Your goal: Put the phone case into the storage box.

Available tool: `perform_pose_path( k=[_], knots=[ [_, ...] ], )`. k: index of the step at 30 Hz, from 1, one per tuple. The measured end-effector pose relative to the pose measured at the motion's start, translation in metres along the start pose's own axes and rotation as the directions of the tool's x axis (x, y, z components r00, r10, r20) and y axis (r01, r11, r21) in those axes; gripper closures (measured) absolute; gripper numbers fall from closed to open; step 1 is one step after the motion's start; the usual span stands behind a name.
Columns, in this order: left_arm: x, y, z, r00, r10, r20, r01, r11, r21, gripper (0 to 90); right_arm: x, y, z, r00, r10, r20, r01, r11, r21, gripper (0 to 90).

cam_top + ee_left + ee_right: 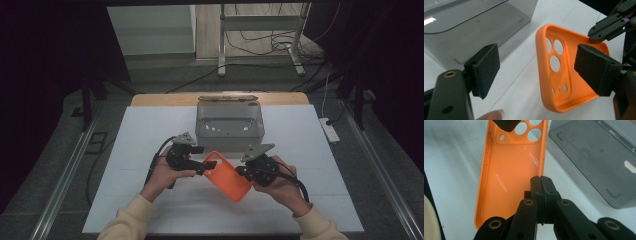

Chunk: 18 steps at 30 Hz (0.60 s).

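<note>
Orange phone case [226,176], soft-looking and matte, held up off the white counter [150,150] between the two grippers, slanting from upper left to lower right in the high view. Open inner side turned up, showing a fine dotted texture across the back panel [511,172]. Raised rim all round, with rounded corners. Cluster of round camera cut-outs at one end: three large holes [554,62] and a few small ones beside them. Slim slots along one long edge.

Right gripper [248,172] pinching the case's long side wall, jaws pressed tight together on the thin rim, pads meeting edge to edge in the right gripper view [541,192]. Left gripper [201,166] at the camera-hole end, jaws spread wide, one pad [485,70] well clear to the side over the counter, the other pad [596,70] over the case's far rim; contact there not clear. No grip from these jaws.

Grey translucent box [229,125] just behind the case, lid open, standing on the counter near its far edge. Cream sleeves [127,220] coming in from the bottom of the high view, a hand wrapped around each gripper.
</note>
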State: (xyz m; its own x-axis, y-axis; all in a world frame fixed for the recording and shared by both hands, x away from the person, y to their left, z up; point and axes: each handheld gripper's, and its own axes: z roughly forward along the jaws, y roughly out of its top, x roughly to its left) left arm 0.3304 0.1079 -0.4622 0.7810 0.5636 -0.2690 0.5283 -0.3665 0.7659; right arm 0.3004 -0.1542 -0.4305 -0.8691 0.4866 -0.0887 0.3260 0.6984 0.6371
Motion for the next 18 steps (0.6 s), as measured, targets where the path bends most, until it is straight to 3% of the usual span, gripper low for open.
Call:
perform_pose_path(
  k=[7, 13, 18],
  knots=[
    [0.0023, -0.0010, 0.0032, 0.9984, 0.000, 0.056, -0.001, 0.9995, 0.030, 32.2, 0.0002, 0.0000, -0.0004, 1.0000, -0.001, -0.001, 0.001, 1.000, -0.004, 90.0],
    [0.0016, -0.0014, 0.0063, 0.9939, 0.016, 0.109, -0.022, 0.9983, 0.053, 55.9, 0.0002, -0.0002, -0.0002, 1.0000, -0.002, -0.001, 0.002, 1.000, -0.003, 90.0],
    [0.0027, -0.0012, 0.0038, 0.9938, 0.010, 0.111, -0.016, 0.9984, 0.054, 68.9, -0.0003, -0.0008, -0.0002, 0.9999, -0.008, 0.008, 0.008, 1.000, 0.003, 89.9]
  ],
)
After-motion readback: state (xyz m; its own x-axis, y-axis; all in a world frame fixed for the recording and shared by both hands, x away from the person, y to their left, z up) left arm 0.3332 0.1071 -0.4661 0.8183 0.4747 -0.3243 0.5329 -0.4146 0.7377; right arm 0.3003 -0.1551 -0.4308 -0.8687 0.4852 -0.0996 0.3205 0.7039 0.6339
